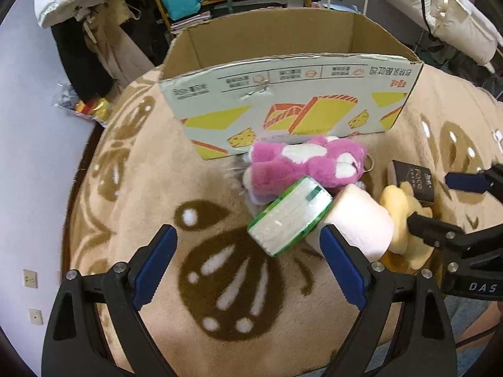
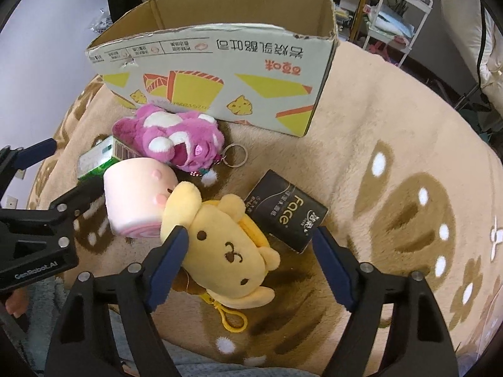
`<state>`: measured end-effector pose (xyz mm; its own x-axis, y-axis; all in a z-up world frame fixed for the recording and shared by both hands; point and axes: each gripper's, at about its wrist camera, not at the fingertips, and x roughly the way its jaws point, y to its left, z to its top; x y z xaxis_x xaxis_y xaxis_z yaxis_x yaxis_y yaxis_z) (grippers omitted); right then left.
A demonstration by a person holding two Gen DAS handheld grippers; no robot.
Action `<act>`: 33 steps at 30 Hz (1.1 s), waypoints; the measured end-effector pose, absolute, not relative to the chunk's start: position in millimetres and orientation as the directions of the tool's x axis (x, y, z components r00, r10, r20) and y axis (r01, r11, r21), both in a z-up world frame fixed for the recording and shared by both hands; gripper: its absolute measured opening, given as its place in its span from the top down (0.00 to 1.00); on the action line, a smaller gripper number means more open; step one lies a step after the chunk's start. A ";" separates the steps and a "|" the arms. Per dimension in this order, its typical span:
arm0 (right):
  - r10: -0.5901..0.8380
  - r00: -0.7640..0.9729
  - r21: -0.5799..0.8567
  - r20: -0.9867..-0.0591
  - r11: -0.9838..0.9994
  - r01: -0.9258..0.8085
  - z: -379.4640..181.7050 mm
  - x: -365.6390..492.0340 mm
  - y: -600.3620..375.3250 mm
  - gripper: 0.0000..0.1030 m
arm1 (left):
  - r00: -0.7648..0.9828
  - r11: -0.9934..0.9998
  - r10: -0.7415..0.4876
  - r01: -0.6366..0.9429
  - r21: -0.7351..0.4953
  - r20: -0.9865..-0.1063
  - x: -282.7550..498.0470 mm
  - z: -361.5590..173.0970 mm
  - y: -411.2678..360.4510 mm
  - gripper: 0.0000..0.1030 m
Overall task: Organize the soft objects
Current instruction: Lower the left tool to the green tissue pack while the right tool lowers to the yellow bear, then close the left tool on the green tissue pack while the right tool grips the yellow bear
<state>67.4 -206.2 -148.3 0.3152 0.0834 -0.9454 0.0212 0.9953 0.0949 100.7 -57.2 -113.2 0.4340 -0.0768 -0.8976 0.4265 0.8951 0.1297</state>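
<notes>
"face" on black tissue pack (image 2: 287,211)

Left hand-held gripper (image 1: 248,260), right hand-held gripper (image 2: 250,265): seemingly open, angled down.

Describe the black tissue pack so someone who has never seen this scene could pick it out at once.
Start at the open cardboard box on the tan blanket. In front of it lies a cluster of soft things; the black tissue pack lies at its right end, against the yellow plush dog. It is the only dark, flat-sided item, printed "face" in white.
</notes>
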 end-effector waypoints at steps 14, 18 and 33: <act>0.198 0.278 0.187 -0.940 0.980 -0.064 -157.8 77.4 -187.1 0.75 | 0.357 0.874 -0.195 0.486 0.004 -0.914 102.9 -118.4 -66.7 0.64; 0.197 0.286 0.186 -0.938 0.980 -0.065 -156.1 77.1 -187.3 0.79 | 0.348 0.888 -0.201 0.459 -0.021 -0.916 101.4 -116.4 -57.5 0.65; 0.139 0.449 0.144 -0.882 0.989 -0.024 -115.8 66.8 -207.0 0.93 | 0.469 0.935 -0.141 0.352 0.038 -0.872 91.4 -93.1 -30.7 0.65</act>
